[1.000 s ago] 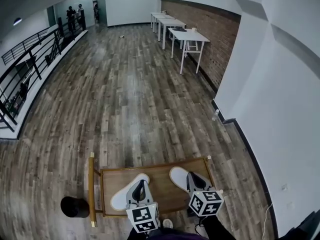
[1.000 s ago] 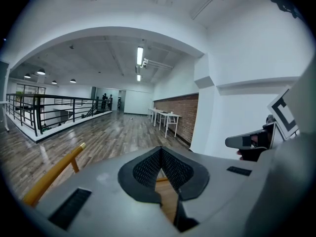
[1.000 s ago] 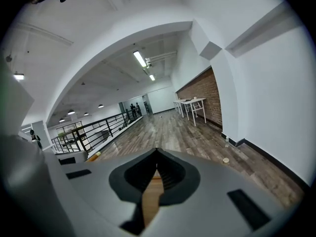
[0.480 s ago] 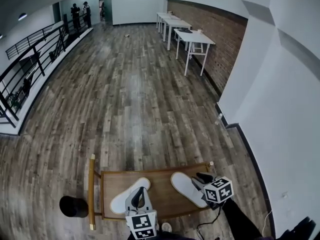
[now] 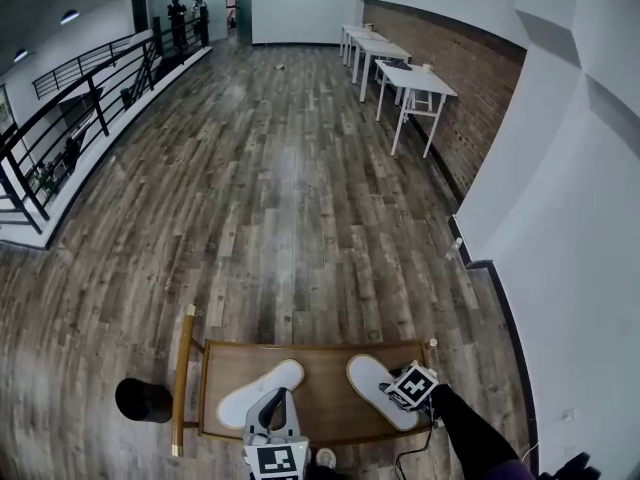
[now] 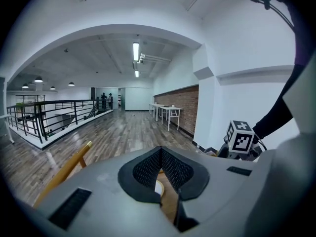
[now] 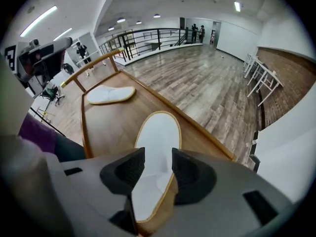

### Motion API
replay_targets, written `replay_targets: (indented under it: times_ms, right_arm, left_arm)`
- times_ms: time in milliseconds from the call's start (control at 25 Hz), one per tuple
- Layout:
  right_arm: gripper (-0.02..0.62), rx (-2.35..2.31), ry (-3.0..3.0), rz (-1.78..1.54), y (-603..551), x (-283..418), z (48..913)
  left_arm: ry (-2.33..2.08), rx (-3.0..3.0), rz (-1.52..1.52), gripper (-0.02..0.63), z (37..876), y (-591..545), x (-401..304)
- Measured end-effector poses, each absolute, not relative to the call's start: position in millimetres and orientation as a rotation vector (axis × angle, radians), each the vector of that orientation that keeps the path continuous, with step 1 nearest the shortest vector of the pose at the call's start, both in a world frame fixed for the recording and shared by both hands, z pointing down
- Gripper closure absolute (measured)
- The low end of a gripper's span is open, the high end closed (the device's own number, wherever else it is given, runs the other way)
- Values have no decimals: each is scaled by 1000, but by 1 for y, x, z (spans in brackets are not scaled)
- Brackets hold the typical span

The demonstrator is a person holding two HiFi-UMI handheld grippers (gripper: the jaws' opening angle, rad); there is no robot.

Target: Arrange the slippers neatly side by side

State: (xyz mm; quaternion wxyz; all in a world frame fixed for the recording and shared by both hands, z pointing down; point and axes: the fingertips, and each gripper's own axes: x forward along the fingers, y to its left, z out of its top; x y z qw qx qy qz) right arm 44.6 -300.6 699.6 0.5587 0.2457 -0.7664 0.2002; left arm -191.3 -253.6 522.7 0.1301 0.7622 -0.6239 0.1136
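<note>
Two white slippers lie on a low wooden table (image 5: 312, 356). The left slipper (image 5: 262, 391) points away and to the right, and the right slipper (image 5: 380, 391) angles away and to the left. My right gripper (image 5: 405, 388) is at the right slipper's heel. Its jaws are opening, and the slipper (image 7: 158, 137) lies between the spread pads, untouched. My left gripper (image 5: 272, 430) hovers at the table's near edge behind the left slipper. Its pads (image 6: 148, 169) meet at the tips with nothing between them.
A black round object (image 5: 143, 400) stands on the floor left of the table. White desks (image 5: 410, 78) line the brick wall at the far right. A black railing (image 5: 60, 133) runs along the left. People (image 5: 190, 13) stand far off. A white wall (image 5: 570, 268) is close on the right.
My right gripper has shifted right and turned at the right slipper's heel. My left gripper has drawn back towards the table's near edge. The head view has tilted.
</note>
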Motion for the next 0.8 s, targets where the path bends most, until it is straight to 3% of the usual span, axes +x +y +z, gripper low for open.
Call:
replay_targets:
  times_ms: [480,520,640,800]
  right_arm:
    - [448,441,-1637,636,-295,46,735]
    - [456,451,-1628,637,-295,48,737]
    - [560,484,-1604,617,-296,52,741]
    - [578,503,-1601,730,-290,51,742]
  left_arm:
    - [-1818,2187,381,606,530,-249,-202]
    - [-1819,2186,384,606,531,-249,-203]
    - [-1821,2182,394,606,532,-248,-207]
    - [-1824,2177,408,606,535,-247,-211]
